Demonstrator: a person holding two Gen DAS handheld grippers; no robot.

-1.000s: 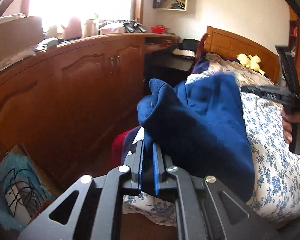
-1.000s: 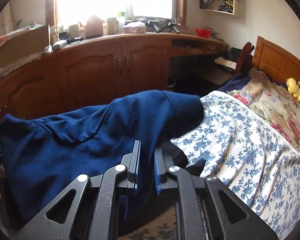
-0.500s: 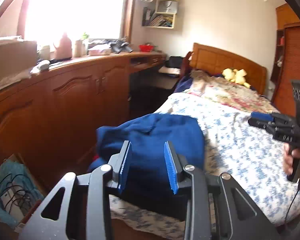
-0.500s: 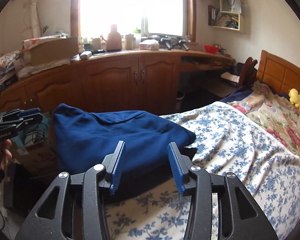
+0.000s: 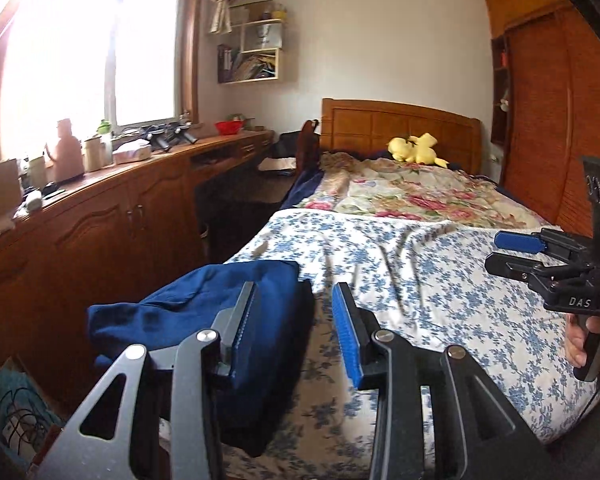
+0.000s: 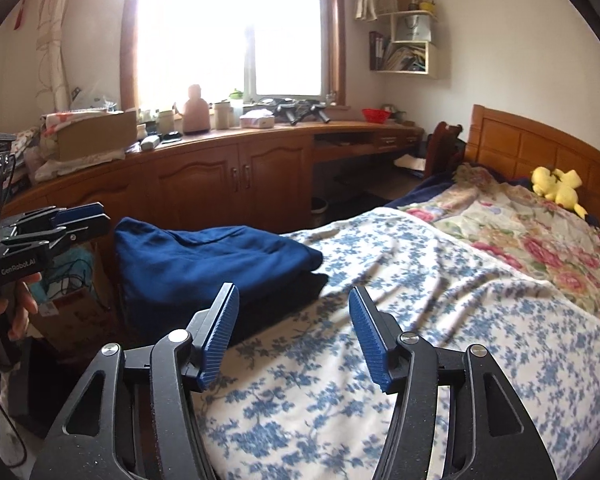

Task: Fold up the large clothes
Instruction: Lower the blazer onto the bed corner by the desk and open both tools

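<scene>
A folded dark blue garment [image 5: 204, 308] lies in a stack at the near left corner of the bed, also in the right wrist view [image 6: 212, 260]. My left gripper [image 5: 296, 316] is open and empty, pulled back just above and in front of the stack. My right gripper [image 6: 294, 320] is open and empty, above the floral bedspread to the right of the stack. The right gripper also shows at the right edge of the left wrist view [image 5: 540, 256], and the left gripper at the left edge of the right wrist view [image 6: 56, 228].
The bed carries a blue-flowered sheet [image 6: 440, 320], a rose-patterned quilt [image 5: 412, 196] and a yellow plush toy [image 5: 414, 150] by the wooden headboard. A long wooden cabinet [image 6: 220, 176] with clutter runs under the window. A box with cables [image 5: 16, 412] stands on the floor.
Both grippers opened and let go of the blue garment, which dropped into a folded stack on the bed corner. Both grippers then drew back and up from it.
</scene>
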